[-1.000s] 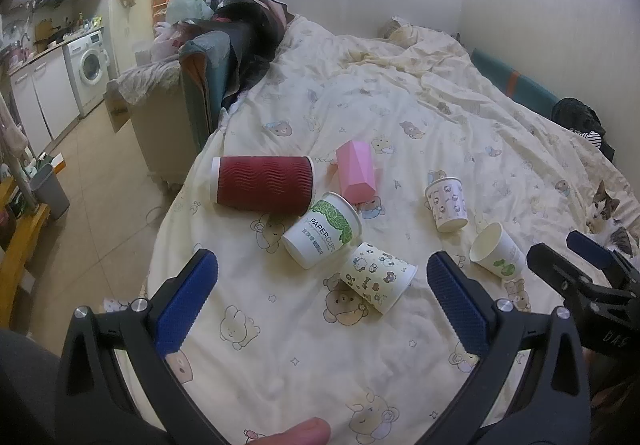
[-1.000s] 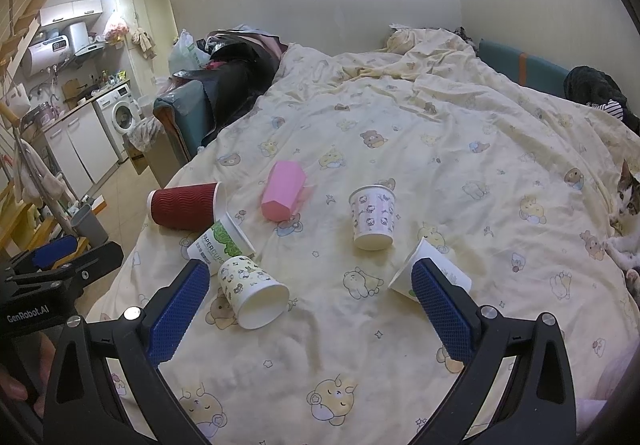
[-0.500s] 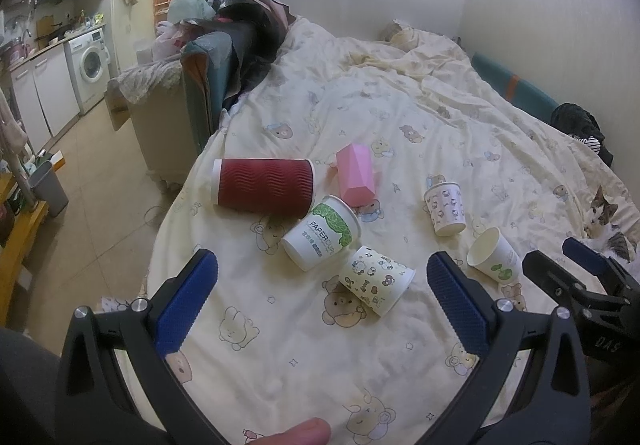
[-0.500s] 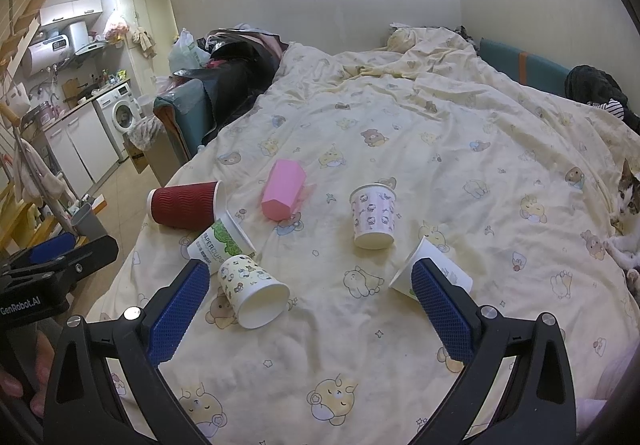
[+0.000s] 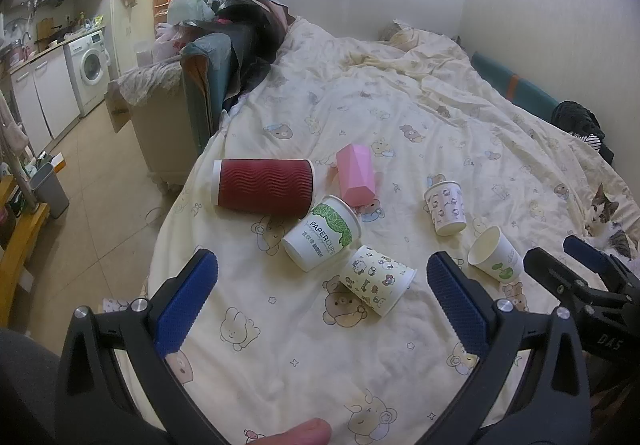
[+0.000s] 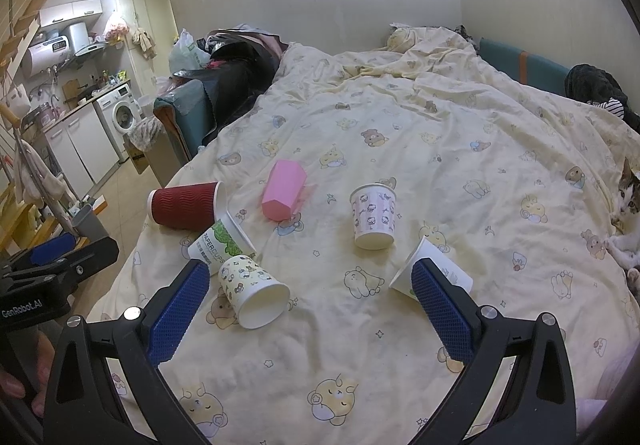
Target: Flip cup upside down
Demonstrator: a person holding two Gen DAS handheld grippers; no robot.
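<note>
Several cups lie on a bear-print bedspread [image 5: 400, 117]. A red ribbed cup [image 5: 262, 187] [image 6: 184, 205], a pink cup [image 5: 355, 175] [image 6: 284, 189], a green-leaf paper cup [image 5: 322, 233] [image 6: 221, 241], a cartoon cup [image 5: 378, 279] [image 6: 254, 291] and a white cup [image 5: 495, 253] [image 6: 430, 265] lie on their sides. A Hello Kitty cup [image 5: 445, 208] [image 6: 375, 215] stands upside down. My left gripper [image 5: 320, 309] is open and empty, short of the cartoon cup. My right gripper [image 6: 310, 309] is open and empty, between the cartoon cup and the white cup.
A cat [image 5: 604, 219] [image 6: 626, 213] lies at the bed's right edge. A teal sofa with dark clothes [image 5: 224, 69] stands left of the bed. A washing machine [image 5: 90, 69] and grey bin [image 5: 50, 191] are on the floor side at left.
Both grippers have barely moved; the left view has drifted slightly back. The cups lie as before. The cat has raised its head into view at the right.
</note>
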